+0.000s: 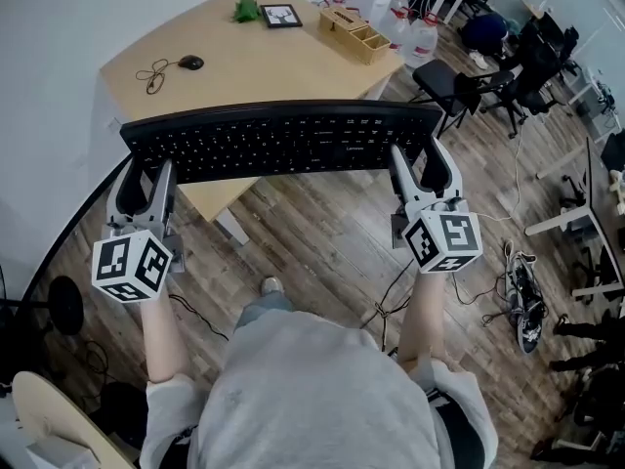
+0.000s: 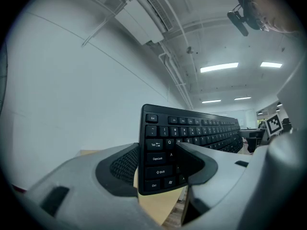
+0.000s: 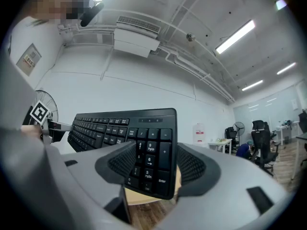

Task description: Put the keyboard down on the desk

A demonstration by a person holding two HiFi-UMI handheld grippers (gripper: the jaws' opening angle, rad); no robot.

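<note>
The keyboard [image 1: 278,140] hangs in the air across the middle of the head view, level and lengthwise, over the near edge of the tabletop [image 1: 244,76] and the plank floor below it. It is not yet set down. The left tool [image 1: 146,176] is clamped on its left short end and the right tool [image 1: 420,166] on its right short end, jaws narrowed onto the board.

It looks like a thin, stiff plastic slab, light for its length, and it shows no sag between the two holds. The smooth case could slide in the pads if the ends tilt unevenly, so a hold at both ends with matched lowering seems the sound way.

The head view alone shows the landing place: bare wood in front of the mouse [image 1: 190,63], with a picture frame [image 1: 281,15] and a wooden organiser [image 1: 354,29] well apart at the upper edge. The gripper views show what it cannot. On the left, one pad lies over the keys beside Caps Lock and Shift and the other behind the board; on the right, the pads straddle the number pad.
</note>
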